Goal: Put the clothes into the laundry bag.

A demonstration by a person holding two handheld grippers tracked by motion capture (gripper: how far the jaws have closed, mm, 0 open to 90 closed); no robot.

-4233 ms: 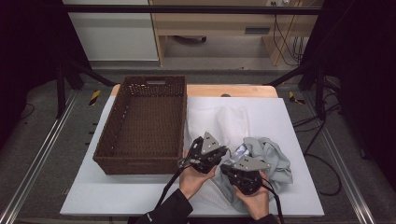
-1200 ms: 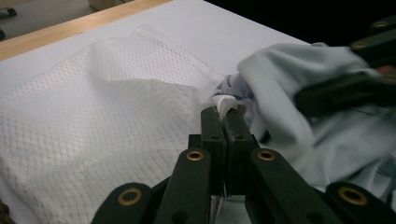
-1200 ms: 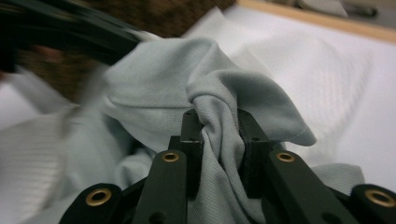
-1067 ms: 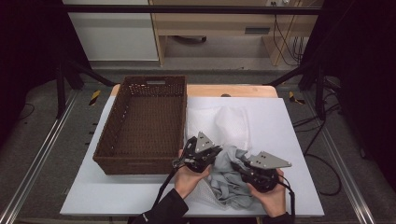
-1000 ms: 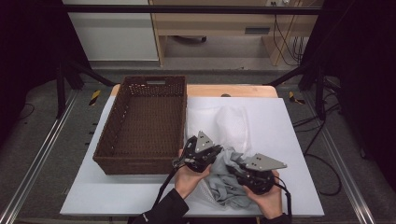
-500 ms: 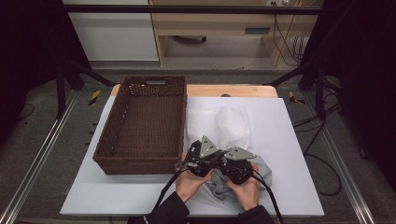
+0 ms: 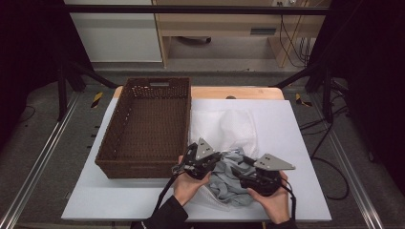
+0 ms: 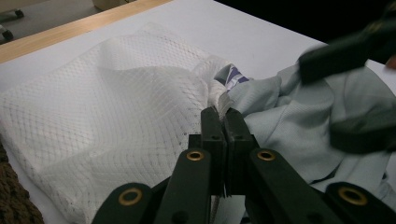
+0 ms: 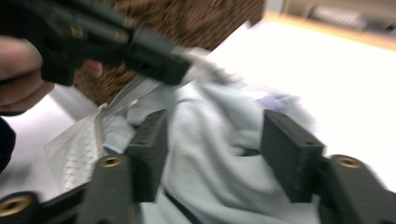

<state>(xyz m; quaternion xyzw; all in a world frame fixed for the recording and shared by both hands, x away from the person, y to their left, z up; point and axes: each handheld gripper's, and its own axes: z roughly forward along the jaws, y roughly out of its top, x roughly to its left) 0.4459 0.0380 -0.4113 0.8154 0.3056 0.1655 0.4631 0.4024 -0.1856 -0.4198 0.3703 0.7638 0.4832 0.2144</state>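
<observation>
A white mesh bag [image 7: 222,126] lies flat on the white tabletop [image 7: 298,143], beside a crumpled pale grey garment [image 7: 228,185] near the front edge. My left gripper [image 7: 218,161] is shut on the edge of the mesh bag [image 8: 107,107]; in the left gripper view [image 8: 220,114] its jaws pinch the netting right where the grey garment [image 8: 299,135] meets it. My right gripper [image 7: 238,175] is open. In the right gripper view [image 9: 219,137] its jaws stand wide on either side of a fold of the grey garment [image 9: 219,154], close to the left gripper [image 9: 116,42].
A dark brown wicker basket [image 7: 150,124], with nothing inside, stands to the left of the bag, and its near right corner is close to my left hand. The wooden table edge [image 7: 239,92] runs behind it. Bare white surface lies right of the garment.
The right gripper pushed in close to the left gripper half a second ago and has now drawn back to the right. The grey garment is bunched nearer the bag. The left gripper has barely moved.
</observation>
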